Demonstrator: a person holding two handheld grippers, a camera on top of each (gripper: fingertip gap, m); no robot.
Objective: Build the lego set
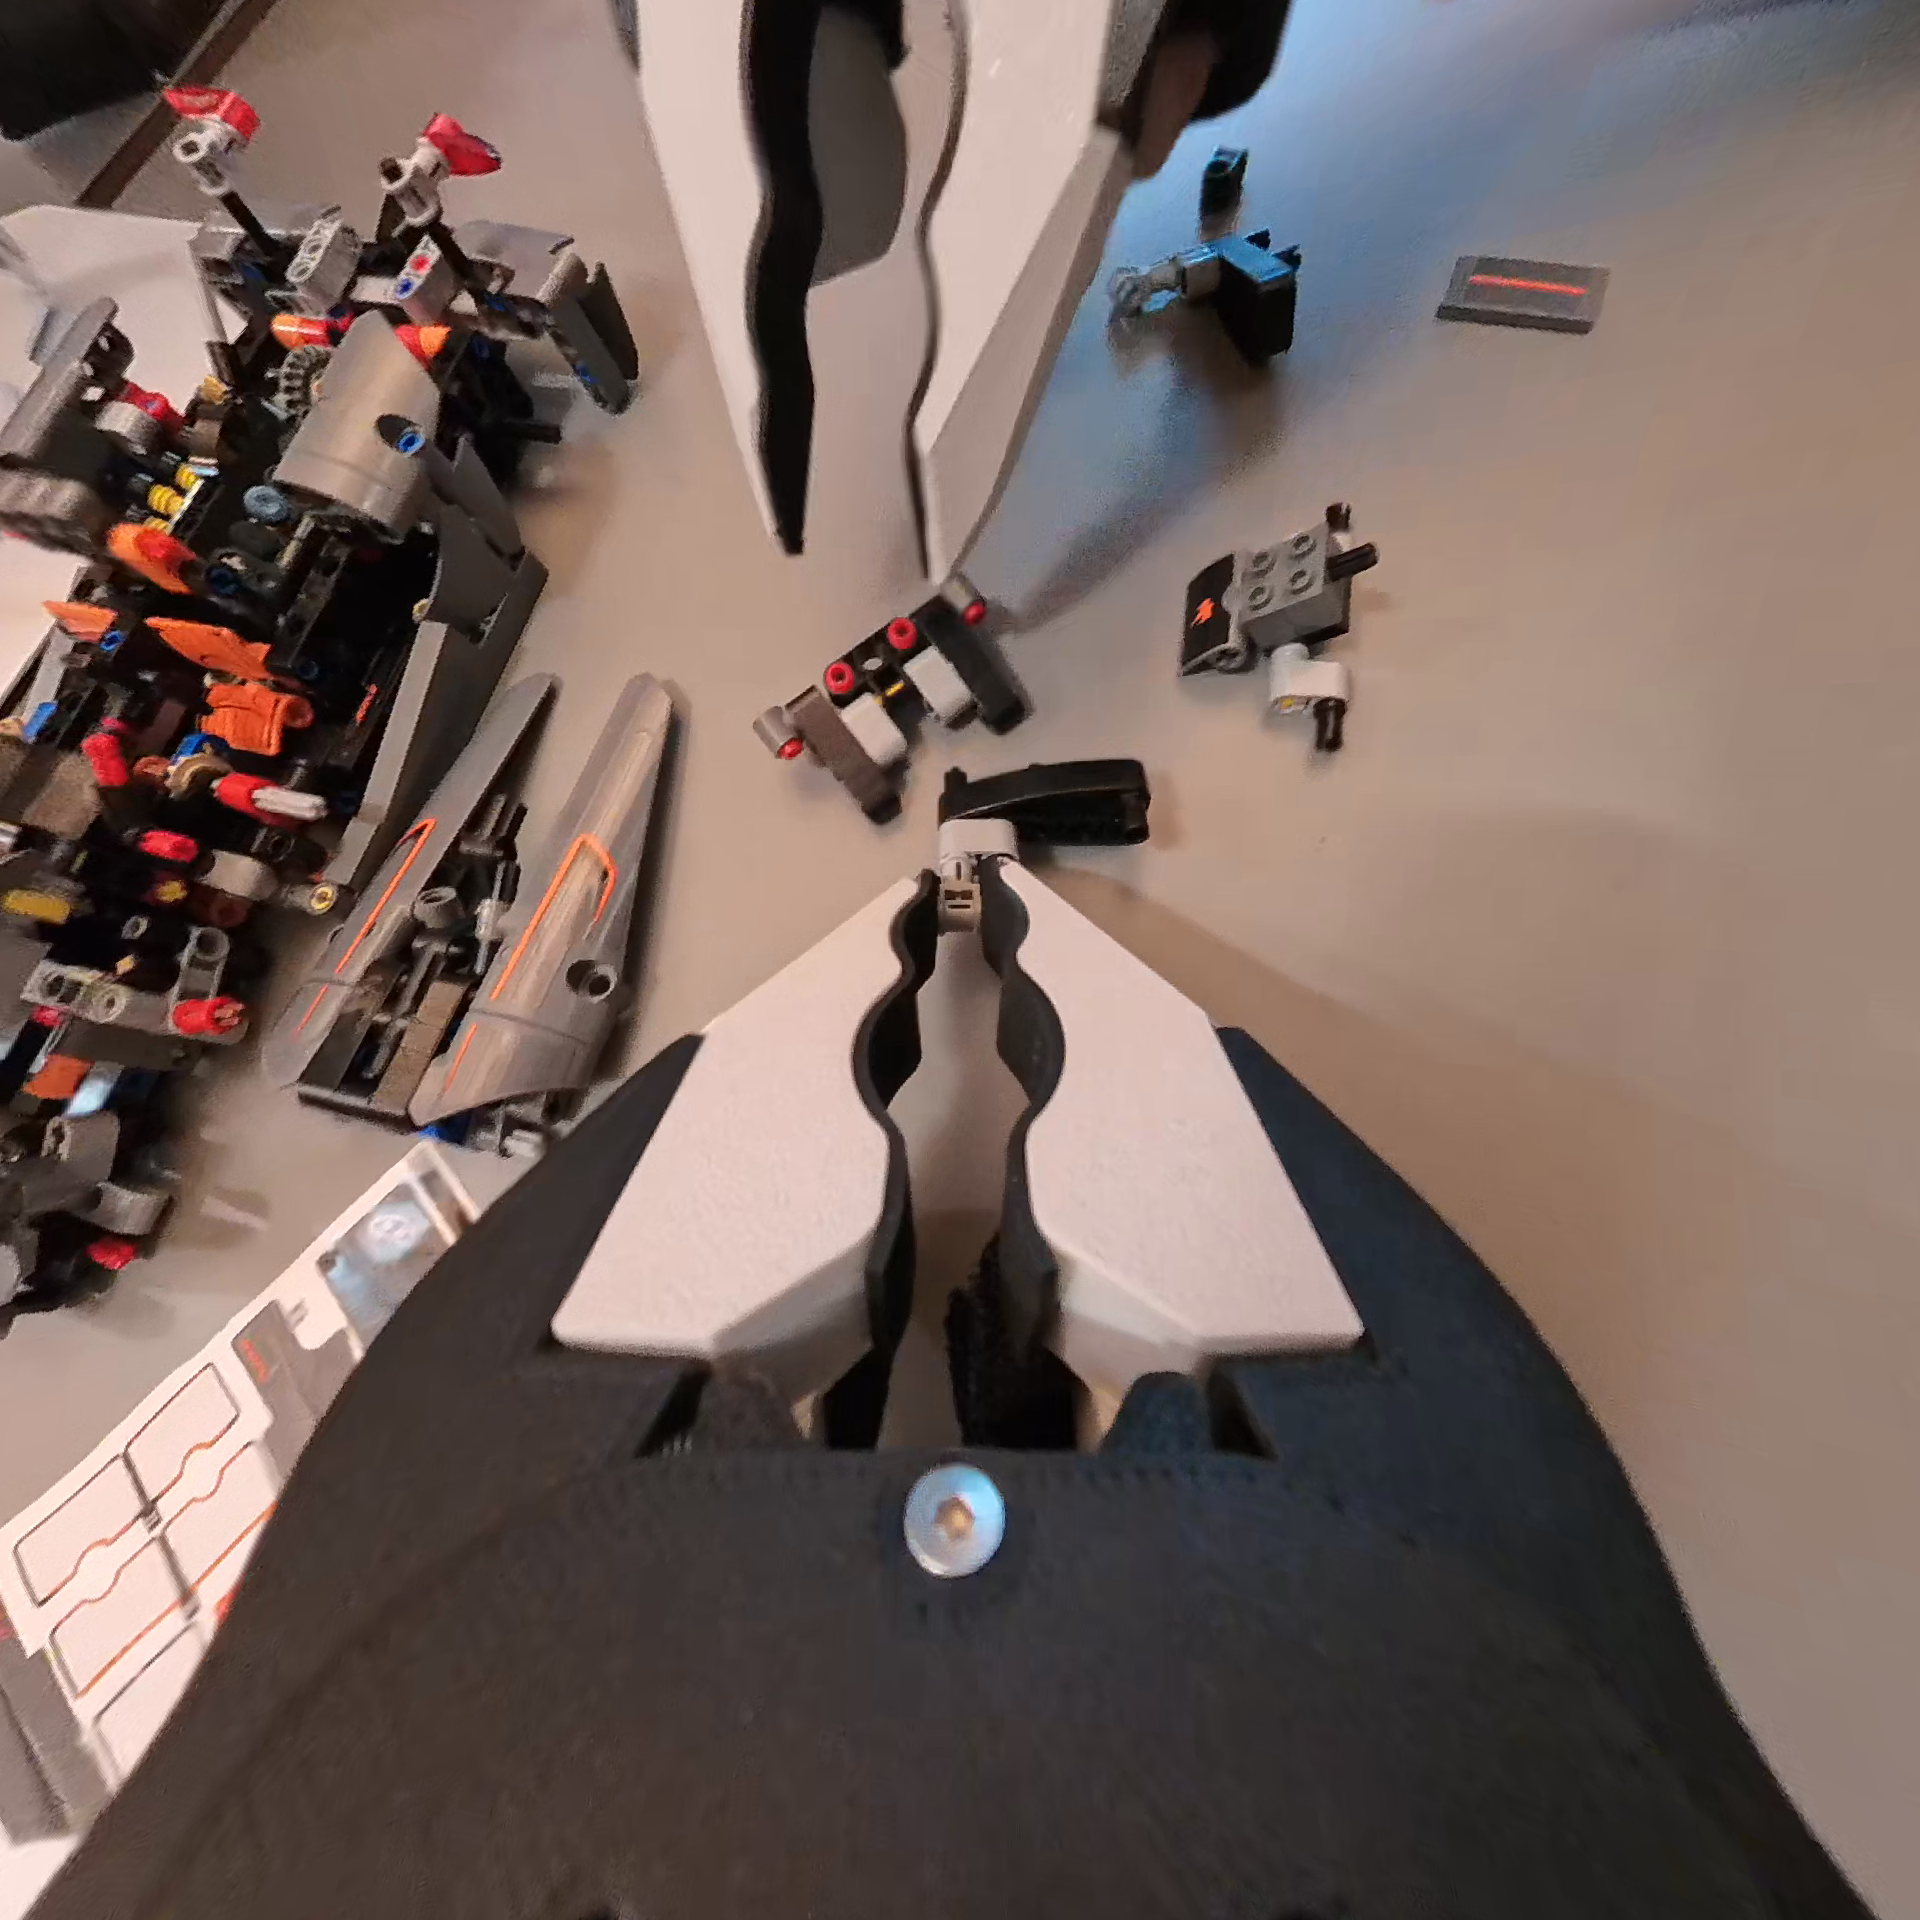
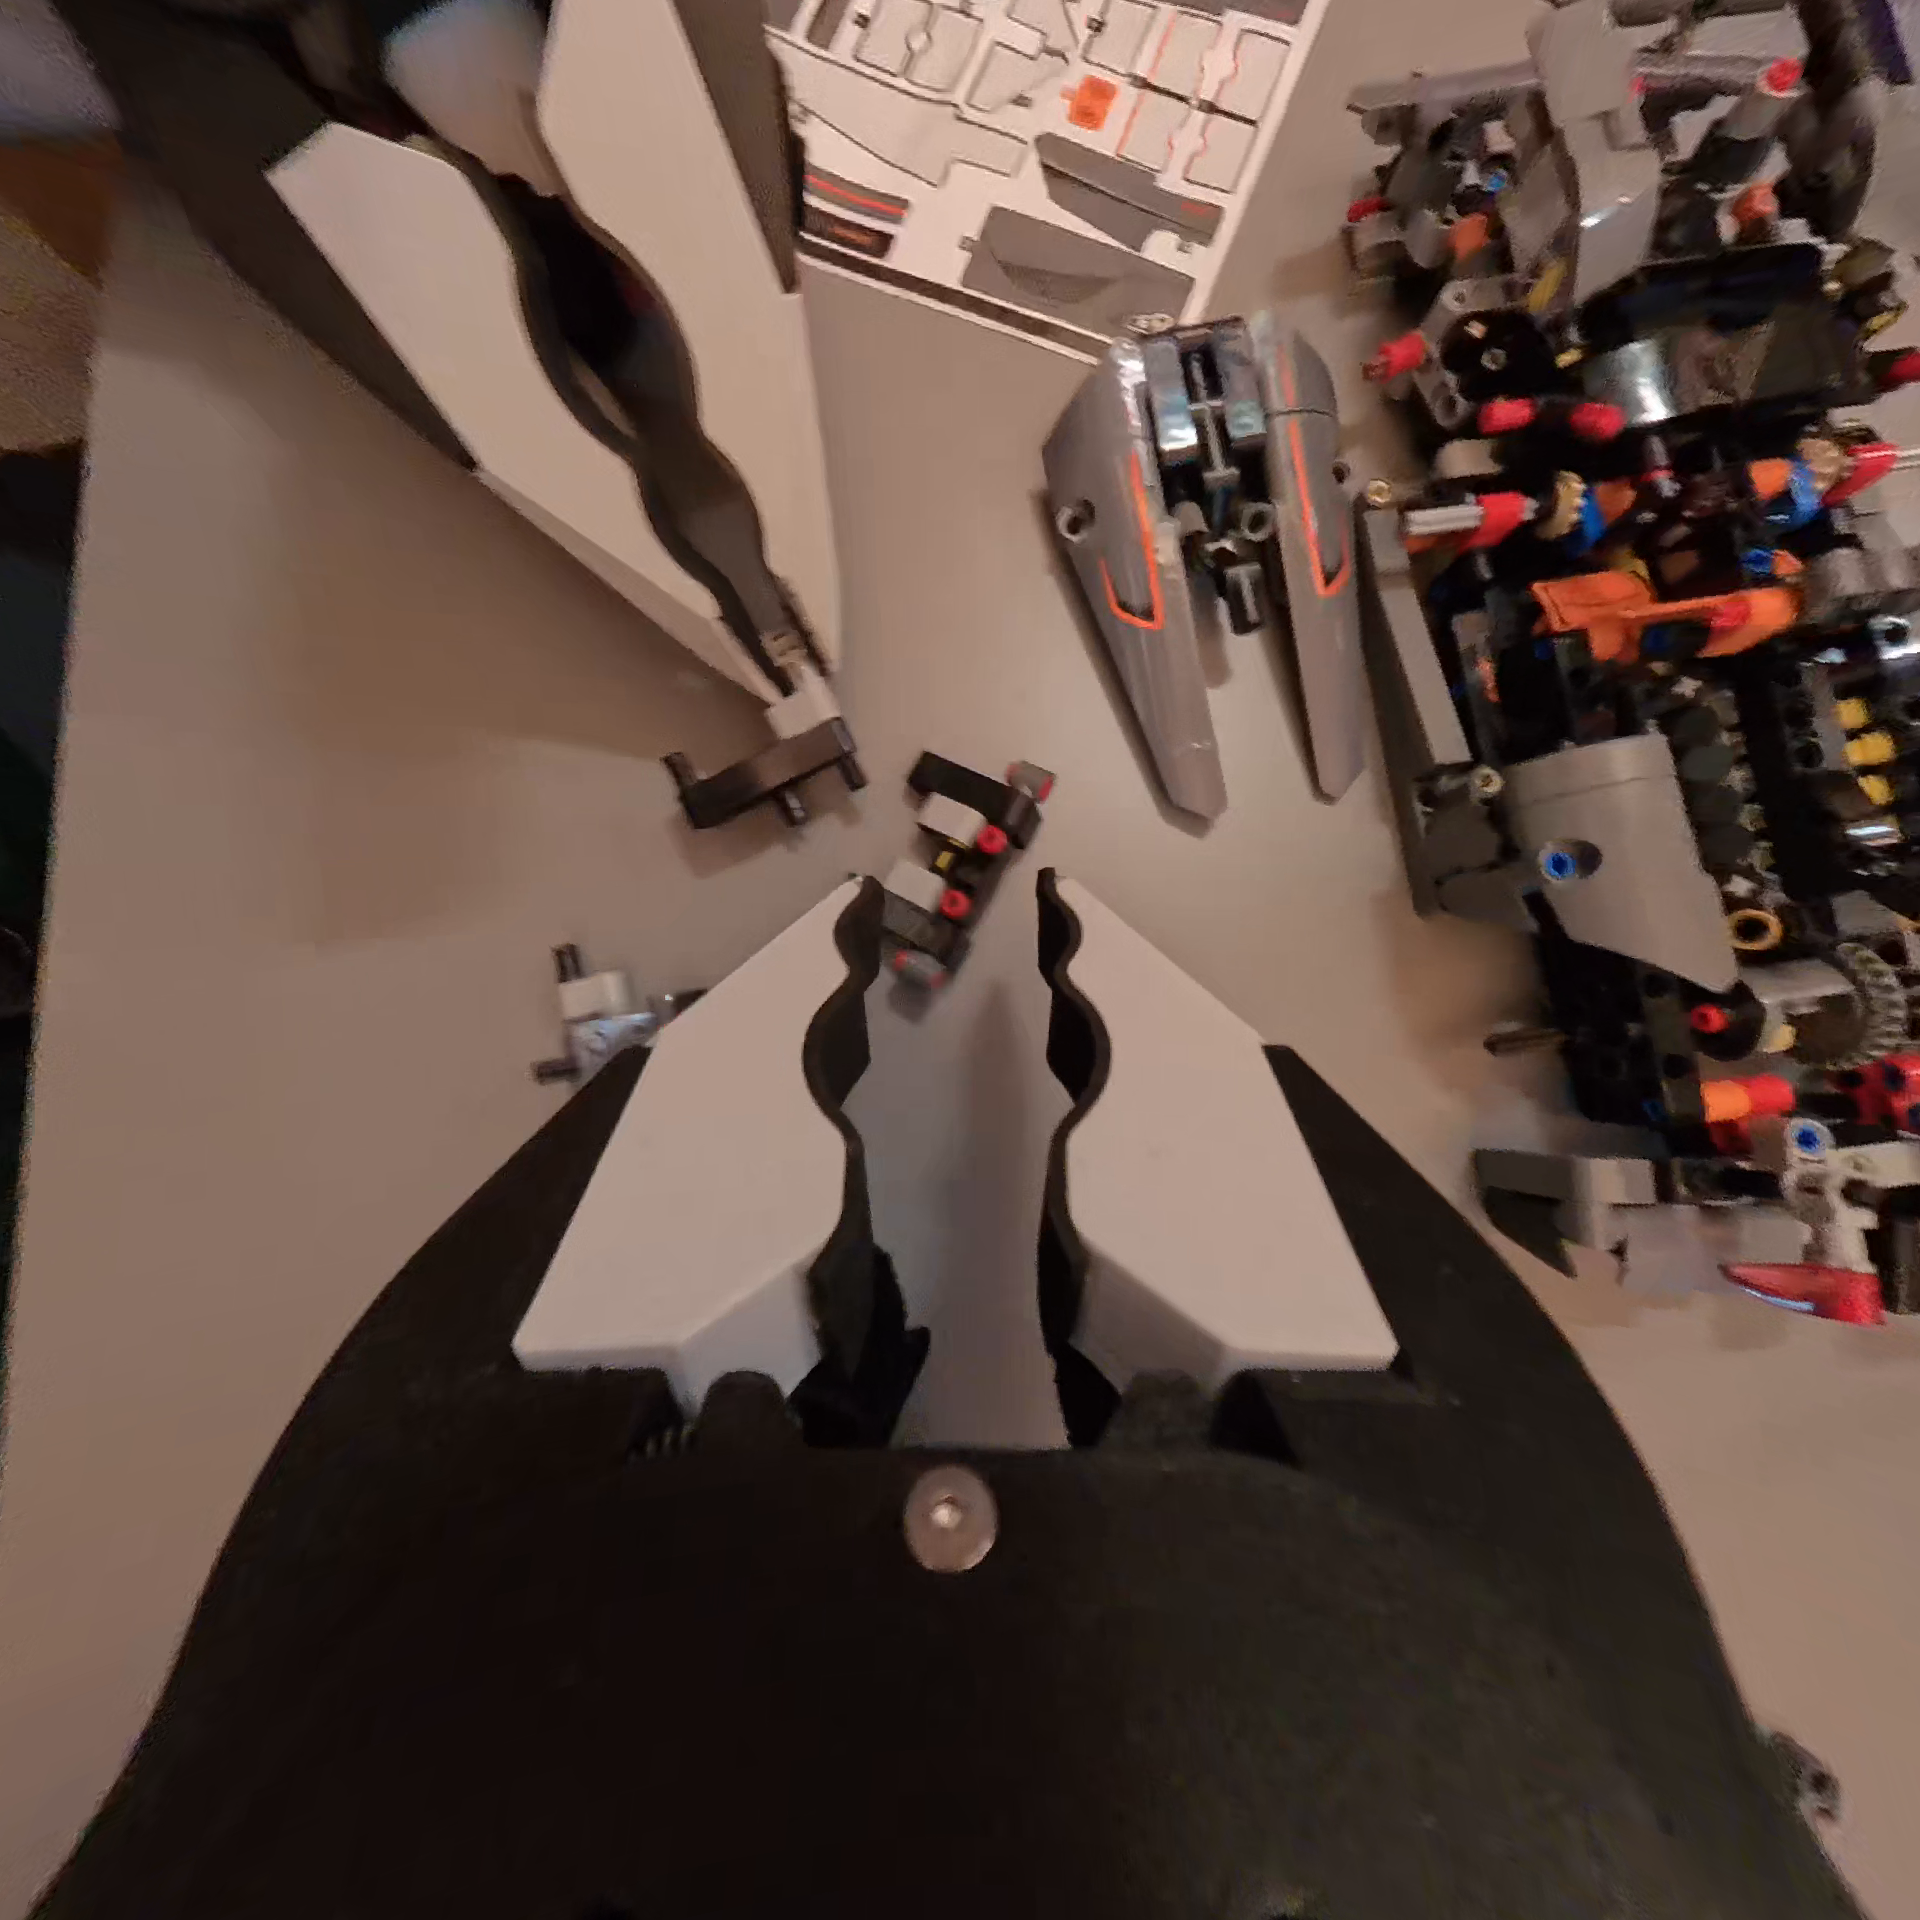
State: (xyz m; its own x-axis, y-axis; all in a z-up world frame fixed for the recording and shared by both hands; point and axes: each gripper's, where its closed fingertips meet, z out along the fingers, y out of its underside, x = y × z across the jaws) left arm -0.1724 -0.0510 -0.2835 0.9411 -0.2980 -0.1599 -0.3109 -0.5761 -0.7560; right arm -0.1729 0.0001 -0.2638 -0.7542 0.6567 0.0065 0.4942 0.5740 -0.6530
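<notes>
Your left tool [image 1: 961,883], lower centre of the left wrist view, is pinching a small grey connector piece [image 1: 971,844] at its very tips, with the black curved piece [image 1: 1049,800] it belongs to lying on the table [image 1: 1558,1039] just ahead, a grip that seems meant to steady the part while the other tool works. In the right wrist view your right tool [image 2: 948,883] stands spread at lower centre, its tips either side of the small black subassembly with red pins [image 2: 961,883], apparently lined up to close on it; whether it touches the piece cannot be told. Just beyond, toward the upper left of that frame, the left tool shows again, with the black curved piece at its tip and the two subassemblies lying near each other, which suggests you mean to join them. Off to the right of centre lie the paired grey pointed panels with orange stripes [image 2: 1205,561], set aside beside the large part-built model [image 2: 1662,644] that fills the right edge. At the top sits the sticker sheet [image 2: 1039,135]. In the left wrist view, further loose parts wait at the upper right: a grey studded block assembly [image 1: 1273,613], a small black clip assembly [image 1: 1226,281] and a flat dark tile with a red line [image 1: 1522,294].
</notes>
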